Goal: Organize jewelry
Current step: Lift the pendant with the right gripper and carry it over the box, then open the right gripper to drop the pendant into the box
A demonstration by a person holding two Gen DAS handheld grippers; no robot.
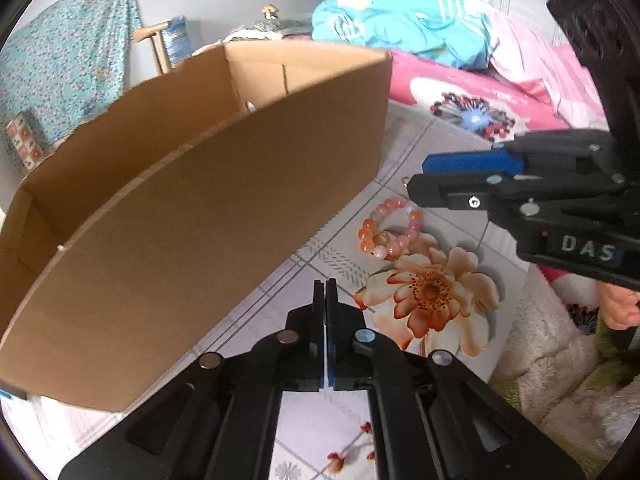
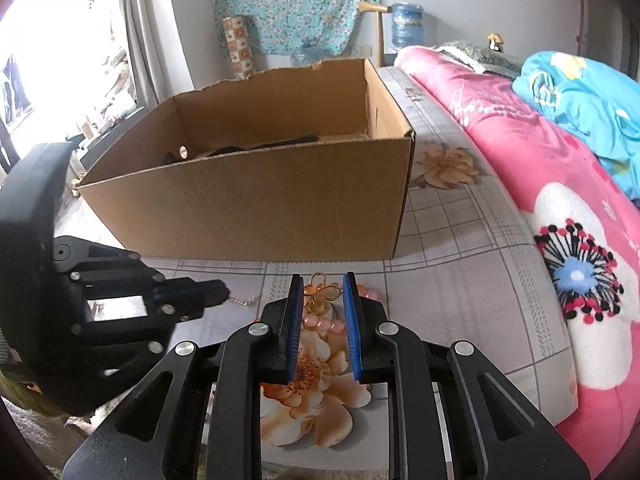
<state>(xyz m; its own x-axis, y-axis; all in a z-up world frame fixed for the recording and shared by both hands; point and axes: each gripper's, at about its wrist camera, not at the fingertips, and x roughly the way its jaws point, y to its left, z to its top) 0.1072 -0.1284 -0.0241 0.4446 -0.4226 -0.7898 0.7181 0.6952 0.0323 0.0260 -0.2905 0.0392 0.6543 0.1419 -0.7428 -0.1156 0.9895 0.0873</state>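
Seen from the left wrist, the left gripper (image 1: 325, 286) is clenched empty, the bead bracelet (image 1: 390, 228) ahead-right on the bedsheet (image 1: 436, 148), beside the cardboard box (image 1: 208, 216). From the right wrist, the right gripper (image 2: 321, 282) hangs released directly over the gold clip (image 2: 322, 294) and bracelet, clearly nearer.

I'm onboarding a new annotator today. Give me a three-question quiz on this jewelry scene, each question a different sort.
1. True or false: the left hand-held gripper is wide open.
2. Multiple choice: the pink-orange bead bracelet lies A) inside the cardboard box, B) on the flowered sheet outside the box, C) on the pink blanket.
3. Fill in: the gold wire piece sits between the blue pads of the ___ hand-held gripper.

Key: 1 false, its fingers are pressed together; 2 B; 3 right.
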